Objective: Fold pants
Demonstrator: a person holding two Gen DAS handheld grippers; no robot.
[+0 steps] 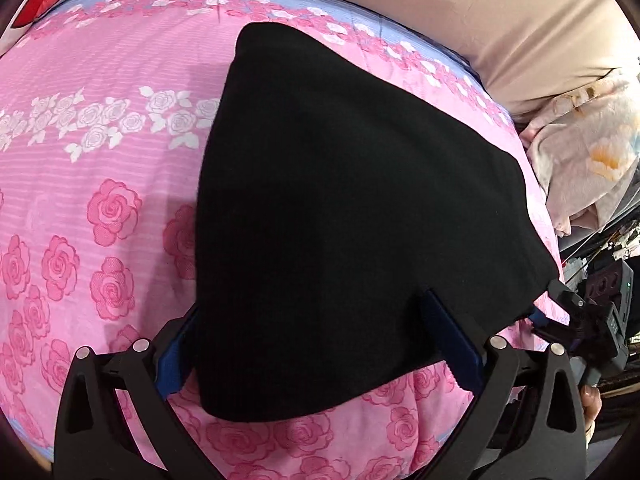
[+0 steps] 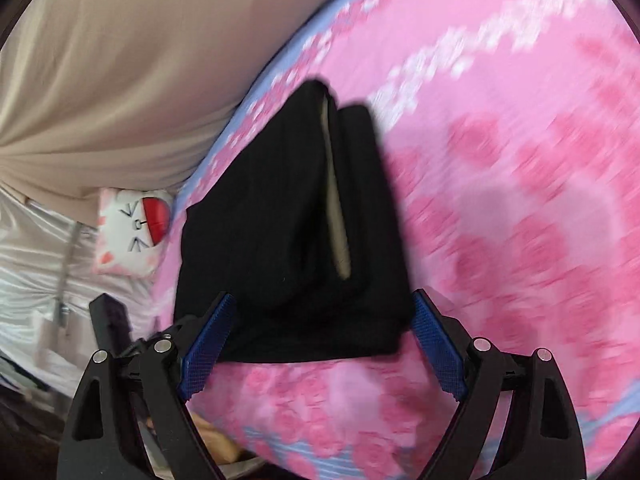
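Note:
Folded black pants (image 1: 340,184) lie on a pink rose-print bedsheet (image 1: 100,160). In the left wrist view my left gripper (image 1: 312,304) stands wide open, and the pants' near corner lies between its blue pads (image 1: 452,340) without being pinched. In the blurred right wrist view the pants (image 2: 256,220) show a tan strip of lining (image 2: 336,200) along a fold. My right gripper (image 2: 323,294) is also wide open, its blue fingertips (image 2: 436,344) on either side of the pants' near edge. The right gripper's body (image 1: 588,320) shows at the left view's right edge.
A beige curtain (image 1: 480,20) hangs behind the bed. A white cat-face cushion with a red patch (image 2: 132,232) lies at one end of the bed. A floral quilt (image 1: 592,160) is bunched at the other side. The bed's front edge (image 2: 320,452) is just below the grippers.

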